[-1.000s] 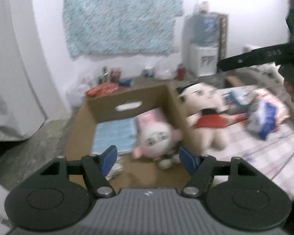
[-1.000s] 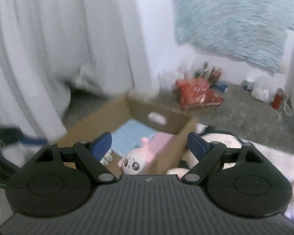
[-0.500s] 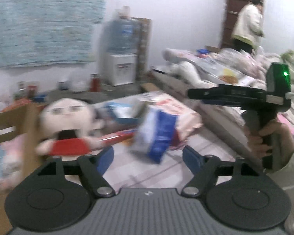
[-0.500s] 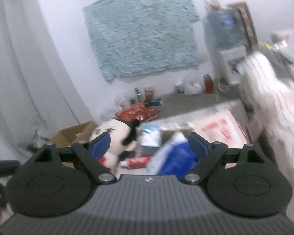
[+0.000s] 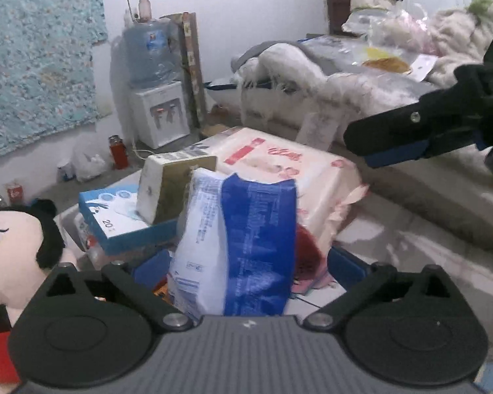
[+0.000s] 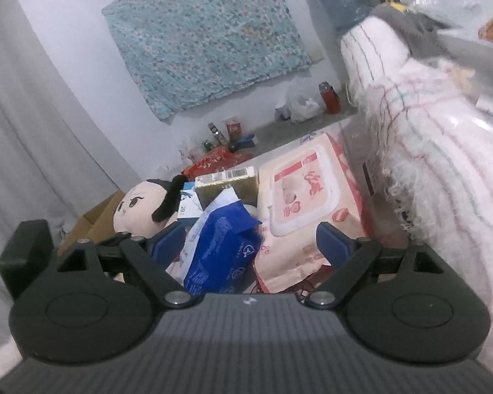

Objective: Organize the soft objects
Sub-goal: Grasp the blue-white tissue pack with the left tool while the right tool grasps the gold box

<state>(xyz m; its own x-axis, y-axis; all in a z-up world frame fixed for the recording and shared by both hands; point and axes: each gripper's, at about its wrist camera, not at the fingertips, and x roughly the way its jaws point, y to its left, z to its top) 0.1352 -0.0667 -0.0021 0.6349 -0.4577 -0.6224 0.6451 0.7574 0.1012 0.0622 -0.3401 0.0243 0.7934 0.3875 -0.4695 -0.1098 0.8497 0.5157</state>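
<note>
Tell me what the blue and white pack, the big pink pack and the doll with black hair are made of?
Blue and white pack: looks like thin plastic film; it is glossy and crinkled. Big pink pack: soft shiny plastic wrap with what seems a stiffer flip lid on top. Doll: plush fabric, matte and fuzzy, probably stuffed, with dark cloth hair.

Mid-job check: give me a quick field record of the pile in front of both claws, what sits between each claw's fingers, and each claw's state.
left claw: jaws opening, blue-and-white soft pack between fingers, no pad contact visible
right claw: open, aimed at the same pack and the pink wipes pack
behind the pack: gold-and-white box on blue tissue box
doll: left of pile
cardboard box: beyond doll, far left
</note>
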